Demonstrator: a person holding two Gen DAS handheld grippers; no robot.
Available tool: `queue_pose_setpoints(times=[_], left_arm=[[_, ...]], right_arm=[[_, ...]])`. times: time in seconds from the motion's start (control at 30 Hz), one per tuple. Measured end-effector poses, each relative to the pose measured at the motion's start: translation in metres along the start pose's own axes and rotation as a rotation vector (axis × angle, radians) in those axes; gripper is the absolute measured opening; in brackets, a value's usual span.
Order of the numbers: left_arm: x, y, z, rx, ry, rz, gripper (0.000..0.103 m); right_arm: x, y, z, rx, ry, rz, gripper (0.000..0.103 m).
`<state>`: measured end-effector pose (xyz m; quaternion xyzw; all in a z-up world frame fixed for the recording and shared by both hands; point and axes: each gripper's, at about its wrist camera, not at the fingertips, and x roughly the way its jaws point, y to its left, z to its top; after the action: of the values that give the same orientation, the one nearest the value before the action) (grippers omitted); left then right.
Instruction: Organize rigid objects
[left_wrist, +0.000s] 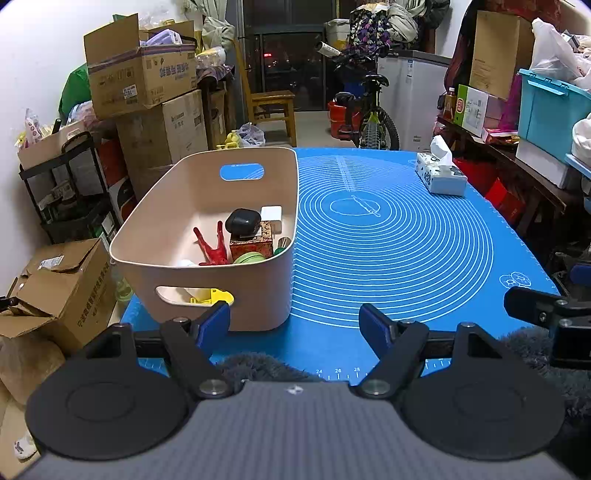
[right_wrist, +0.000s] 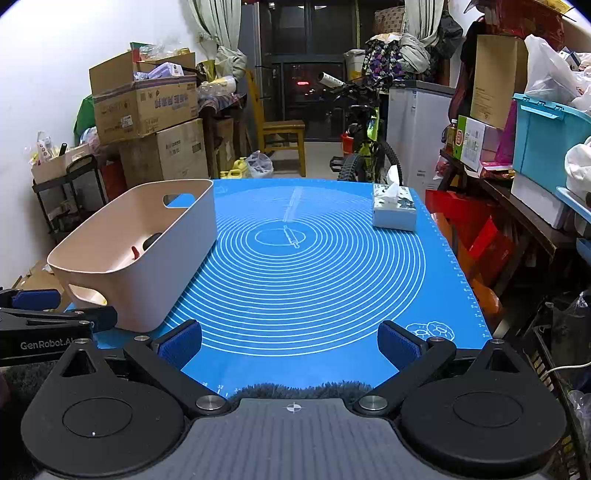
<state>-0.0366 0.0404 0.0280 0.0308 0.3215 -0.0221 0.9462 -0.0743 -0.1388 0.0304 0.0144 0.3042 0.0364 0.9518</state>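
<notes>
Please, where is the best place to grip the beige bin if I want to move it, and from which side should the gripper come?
Probably the near short wall of the beige bin, at its handle cutout. Come from the front with the left gripper, which is open, empty and just before that wall: one finger through the slot, one above the rim. The long walls look too wide apart to span.

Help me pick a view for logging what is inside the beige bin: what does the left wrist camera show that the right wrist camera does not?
Only the left wrist view looks down into the bin: a black case, a white block, a red clip, a brown box and a green lid.

Only the right wrist view shows the bin's long outer wall; just a red tip and something dark peek over the rim.

Both show the blue mat, the tissue box, and their own open, empty gripper: left, right.
</notes>
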Motion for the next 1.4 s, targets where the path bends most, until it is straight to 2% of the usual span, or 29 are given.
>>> queue_pose_setpoints(times=[1.4], left_arm=[[-0.0003, 0.0003, 0.0008, 0.003, -0.009, 0.010, 0.077]], right_arm=[[-0.0009, 0.0003, -0.0015, -0.004, 0.003, 0.000, 0.101]])
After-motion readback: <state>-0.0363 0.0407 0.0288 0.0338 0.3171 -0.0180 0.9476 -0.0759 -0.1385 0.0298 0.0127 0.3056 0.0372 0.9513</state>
